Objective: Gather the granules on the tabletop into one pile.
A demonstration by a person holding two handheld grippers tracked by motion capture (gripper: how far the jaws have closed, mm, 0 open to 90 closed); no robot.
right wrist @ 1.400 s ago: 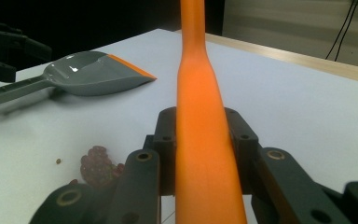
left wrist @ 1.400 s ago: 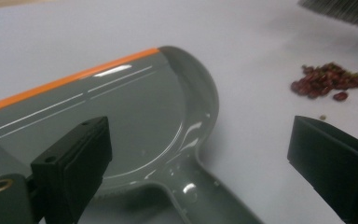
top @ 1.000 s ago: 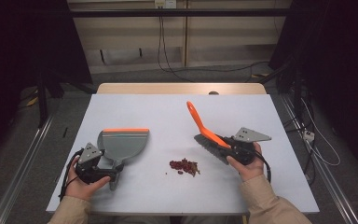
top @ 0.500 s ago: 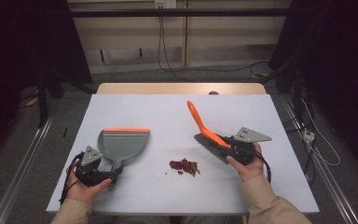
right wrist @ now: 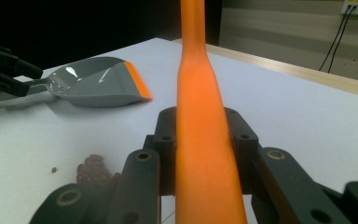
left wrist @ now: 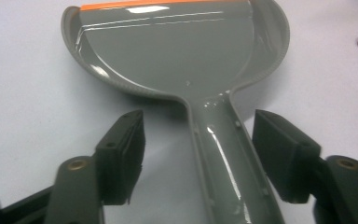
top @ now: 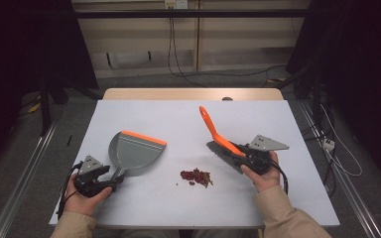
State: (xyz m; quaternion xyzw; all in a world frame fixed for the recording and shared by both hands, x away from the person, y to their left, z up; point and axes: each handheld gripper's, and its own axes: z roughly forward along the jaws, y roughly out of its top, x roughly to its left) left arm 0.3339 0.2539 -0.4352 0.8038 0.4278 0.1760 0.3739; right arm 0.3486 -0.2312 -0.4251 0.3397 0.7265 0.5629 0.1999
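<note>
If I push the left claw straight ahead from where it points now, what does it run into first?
The left claw already straddles the dustpan's handle, its jaws just closing but not yet touching it. Going straight on, it would most likely meet the dustpan's grey pan, where the handle widens.

Open tabletop, three things in the way

Bare table [top: 287, 124] along the upper edge and lower centre; dustpan [top: 136, 151] at centre-left, brush [top: 218, 136] at centre-right, red crumbs [top: 196, 176] between them block the middle.
</note>
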